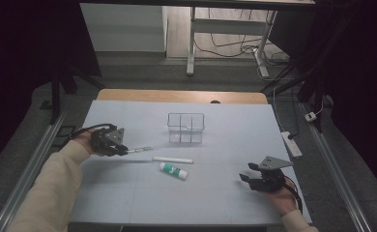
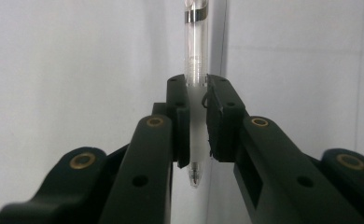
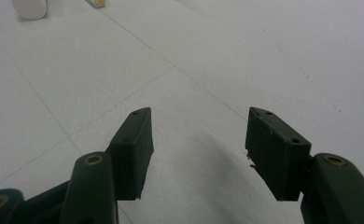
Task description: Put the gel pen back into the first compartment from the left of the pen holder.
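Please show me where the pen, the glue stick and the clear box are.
pen (image 2: 195,46): left gripper view, on its clear barrel
glue stick (image 1: 173,170): high view, on its middle
clear box (image 1: 186,115): high view, on its top rim

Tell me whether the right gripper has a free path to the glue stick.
Probably yes: the right gripper is open and empty, and only bare mat lies between it and the glue stick. The left gripper holds a pen well aside.

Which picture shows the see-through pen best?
The left gripper view: the clear pen stands large there, pinched between the left tongs. The high view shows it tiny, sticking out of those tongs.
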The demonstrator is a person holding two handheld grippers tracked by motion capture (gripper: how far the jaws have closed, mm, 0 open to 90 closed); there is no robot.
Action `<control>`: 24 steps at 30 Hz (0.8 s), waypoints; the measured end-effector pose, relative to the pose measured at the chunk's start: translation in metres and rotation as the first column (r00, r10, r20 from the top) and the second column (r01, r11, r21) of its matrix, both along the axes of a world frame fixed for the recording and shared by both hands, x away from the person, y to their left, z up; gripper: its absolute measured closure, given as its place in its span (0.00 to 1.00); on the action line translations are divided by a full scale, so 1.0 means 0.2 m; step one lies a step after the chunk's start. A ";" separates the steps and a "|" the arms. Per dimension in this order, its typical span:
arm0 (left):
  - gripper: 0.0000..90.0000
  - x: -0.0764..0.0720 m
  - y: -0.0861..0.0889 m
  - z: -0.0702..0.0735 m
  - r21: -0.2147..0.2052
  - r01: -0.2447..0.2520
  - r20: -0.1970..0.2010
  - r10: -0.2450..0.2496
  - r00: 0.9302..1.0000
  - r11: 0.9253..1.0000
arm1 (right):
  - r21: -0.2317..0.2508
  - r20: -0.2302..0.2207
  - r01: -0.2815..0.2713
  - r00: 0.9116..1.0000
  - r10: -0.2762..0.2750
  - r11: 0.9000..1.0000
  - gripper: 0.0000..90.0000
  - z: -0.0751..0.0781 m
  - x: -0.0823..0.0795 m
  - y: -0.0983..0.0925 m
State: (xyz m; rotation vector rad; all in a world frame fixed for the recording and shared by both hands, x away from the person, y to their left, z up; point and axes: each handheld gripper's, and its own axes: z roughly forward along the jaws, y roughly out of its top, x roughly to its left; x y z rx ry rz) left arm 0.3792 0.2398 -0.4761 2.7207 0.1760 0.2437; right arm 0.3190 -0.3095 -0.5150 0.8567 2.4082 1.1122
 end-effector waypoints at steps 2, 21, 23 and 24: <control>0.89 -0.01 0.00 0.01 -0.007 -0.003 0.003 0.003 1.000 1.000 | -0.005 0.002 0.003 1.000 -0.003 1.000 0.46 0.00 0.00 0.00; 0.89 -0.14 -0.13 0.03 -0.077 -0.095 0.060 0.100 0.993 0.992 | 0.009 0.004 0.009 1.000 -0.009 1.000 0.46 0.01 0.01 -0.01; 0.89 -0.15 -0.14 0.03 -0.088 -0.110 0.057 0.115 0.992 0.990 | 0.010 0.004 0.010 1.000 -0.010 1.000 0.46 0.01 0.01 -0.01; 0.89 -0.15 -0.14 0.04 -0.094 -0.119 0.053 0.124 0.991 0.988 | 0.011 0.004 0.009 1.000 -0.009 1.000 0.46 0.01 0.01 -0.01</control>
